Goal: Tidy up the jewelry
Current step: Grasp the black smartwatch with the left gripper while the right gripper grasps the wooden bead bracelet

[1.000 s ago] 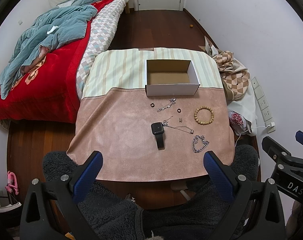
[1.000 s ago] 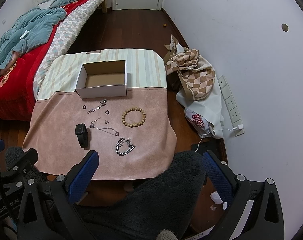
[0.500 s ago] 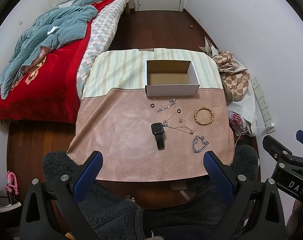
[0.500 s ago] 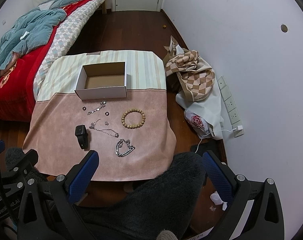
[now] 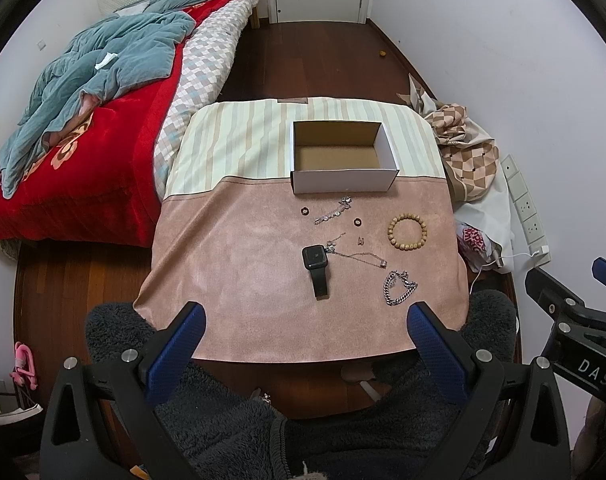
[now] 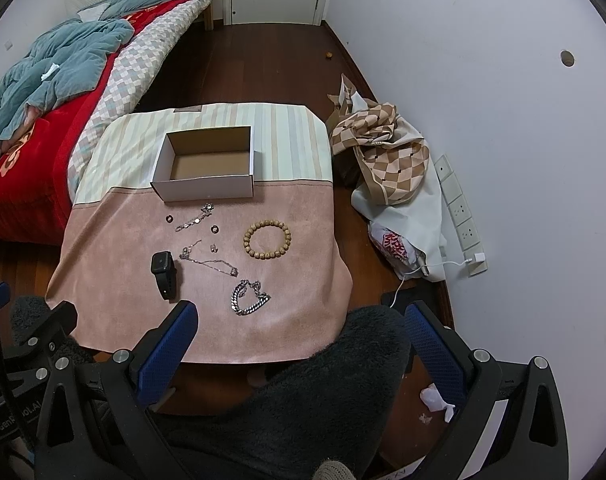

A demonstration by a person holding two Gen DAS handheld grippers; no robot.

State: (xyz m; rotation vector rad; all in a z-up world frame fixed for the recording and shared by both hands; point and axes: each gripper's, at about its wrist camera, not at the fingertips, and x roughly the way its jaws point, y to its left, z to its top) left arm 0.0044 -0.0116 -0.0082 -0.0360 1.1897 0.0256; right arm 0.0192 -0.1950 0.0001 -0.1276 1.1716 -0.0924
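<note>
Jewelry scattered mid-frame on table (image 5: 231, 264), box (image 5: 343, 184) above it, watch (image 5: 315, 266) centre, beads (image 5: 407, 233) right, chain (image 5: 399, 288) lower right, left gripper (image 5: 305, 334) and right gripper (image 6: 299, 330) jaws wide, empty, bottom of frame.

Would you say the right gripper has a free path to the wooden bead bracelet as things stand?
Probably yes. The right gripper is open and holds nothing, and the wooden bead bracelet lies alone on the pink cloth; only the silver chain bracelet lies nearer, a little to its left.
</note>
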